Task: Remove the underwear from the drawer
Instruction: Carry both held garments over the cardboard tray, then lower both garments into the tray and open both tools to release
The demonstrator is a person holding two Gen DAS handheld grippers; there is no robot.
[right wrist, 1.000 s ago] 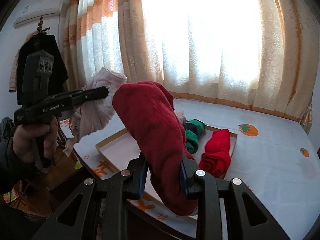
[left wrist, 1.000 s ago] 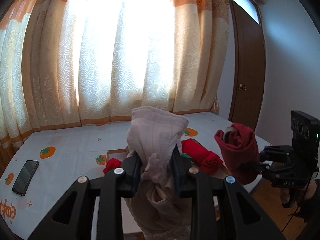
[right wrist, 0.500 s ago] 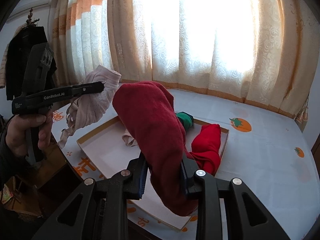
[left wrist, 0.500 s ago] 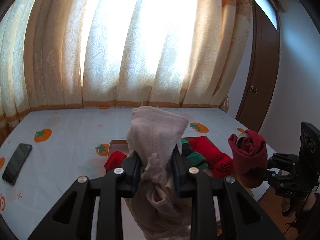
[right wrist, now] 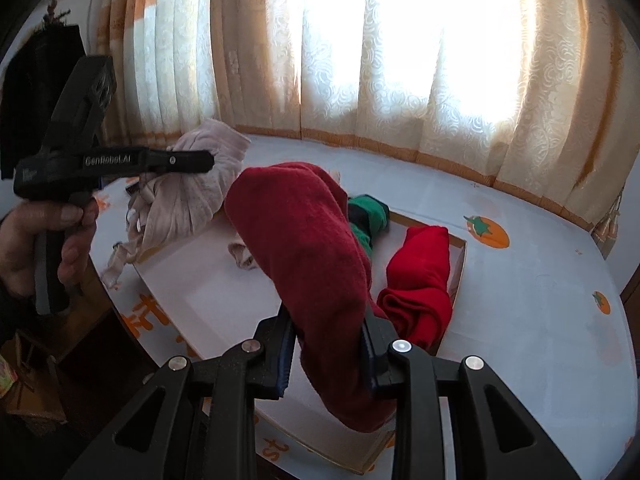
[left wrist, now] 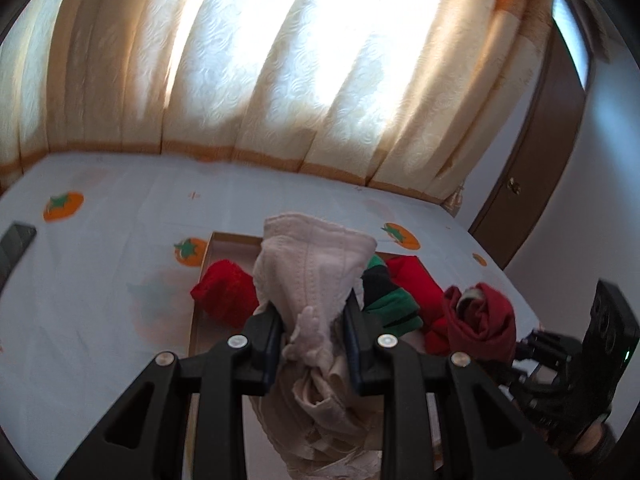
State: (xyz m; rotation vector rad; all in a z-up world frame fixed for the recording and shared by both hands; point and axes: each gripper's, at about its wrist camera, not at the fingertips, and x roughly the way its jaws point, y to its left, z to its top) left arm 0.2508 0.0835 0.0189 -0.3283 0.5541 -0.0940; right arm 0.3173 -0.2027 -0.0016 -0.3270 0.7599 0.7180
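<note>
Pale pink underwear (left wrist: 316, 276) is clamped between the pads of the left gripper (left wrist: 312, 320), bunched and hanging below the jaws, held above the shallow cardboard drawer (right wrist: 458, 276); dark red underwear (right wrist: 316, 248) is pinched in the right gripper (right wrist: 328, 344), its folded bulk rising over the same drawer; a bright red roll (right wrist: 420, 284) and a green-and-black piece (right wrist: 366, 216) lie inside it; the drawer rests on a white cloth printed with orange fruit (right wrist: 486, 230); patterned curtains (right wrist: 400, 60) glow behind.

Home bedroom: curtains (right wrist: 400, 60), bed sheet (right wrist: 540, 280), wooden door (left wrist: 532, 152).
</note>
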